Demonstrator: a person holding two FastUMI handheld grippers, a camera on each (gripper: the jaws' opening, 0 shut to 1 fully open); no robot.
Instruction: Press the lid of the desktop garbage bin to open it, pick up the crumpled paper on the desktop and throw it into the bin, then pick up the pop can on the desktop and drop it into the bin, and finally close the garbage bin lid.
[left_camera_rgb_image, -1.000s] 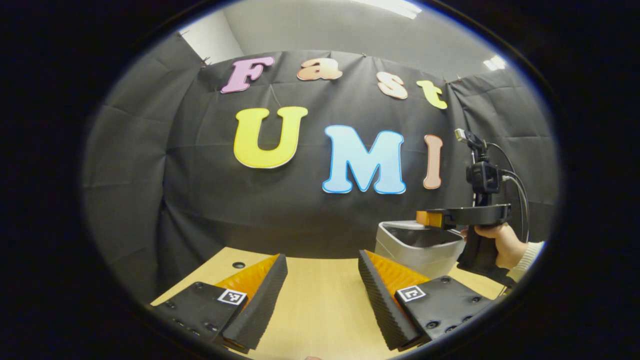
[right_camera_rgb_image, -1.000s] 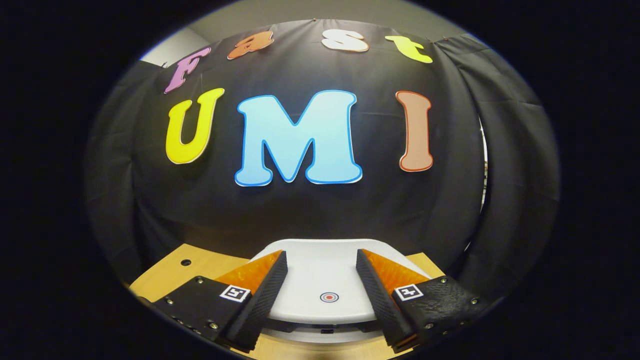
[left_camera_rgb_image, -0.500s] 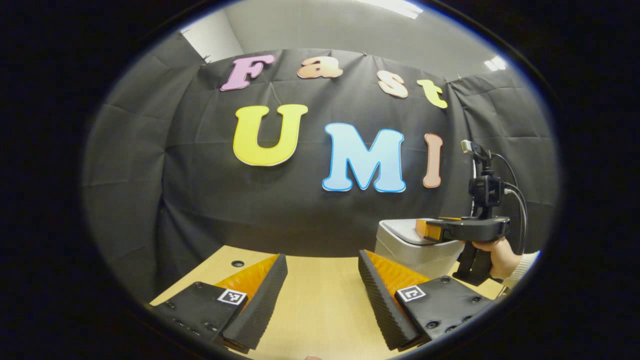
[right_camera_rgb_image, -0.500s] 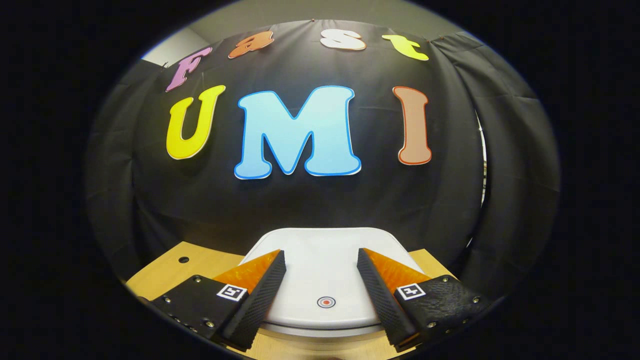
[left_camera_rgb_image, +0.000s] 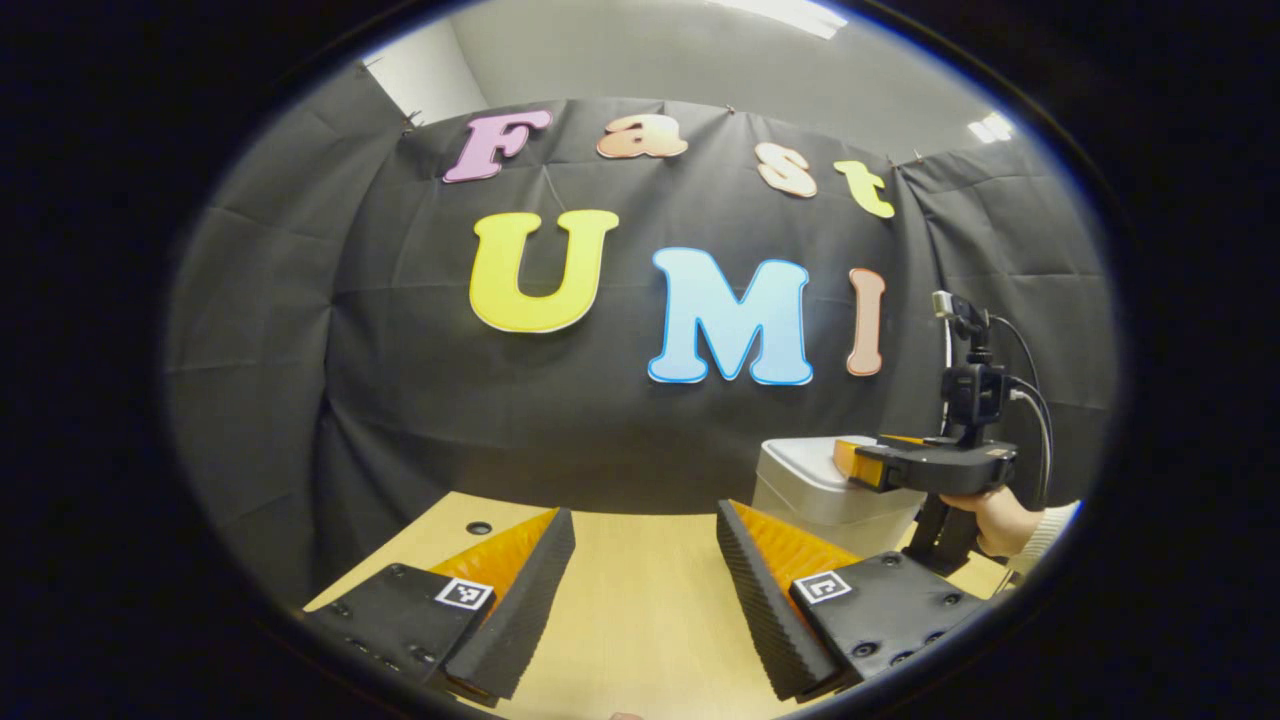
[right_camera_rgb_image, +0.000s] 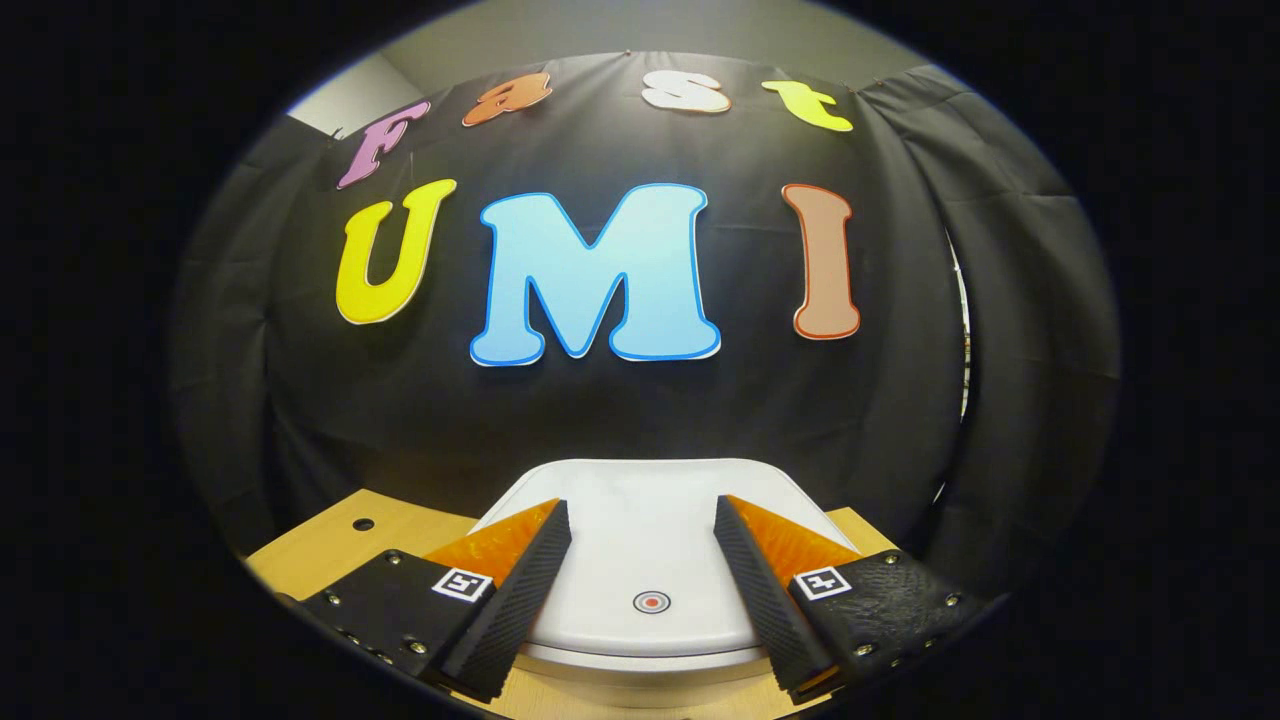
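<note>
The white desktop bin (left_camera_rgb_image: 812, 492) stands at the right of the wooden table (left_camera_rgb_image: 640, 610) in the left gripper view, with its lid down. My right gripper (left_camera_rgb_image: 850, 458), held by a hand (left_camera_rgb_image: 1000, 520), lies flat across the top of the bin. In the right gripper view the white lid (right_camera_rgb_image: 640, 530) with a small red target dot (right_camera_rgb_image: 651, 601) sits flush under my right gripper (right_camera_rgb_image: 641, 503), which is open with its fingers on or just over the lid. My left gripper (left_camera_rgb_image: 645, 512) hovers open over bare tabletop, well left of the bin.
The booth's black cloth wall hangs close behind the table and the bin. A small round hole (left_camera_rgb_image: 479, 527) marks the table's far left corner, and the same hole (right_camera_rgb_image: 362, 524) is left of the bin in the right gripper view.
The bin lid, open a second ago with a dark interior showing, has come down flush under my right gripper, which lowered with it. My left gripper has stayed still.
</note>
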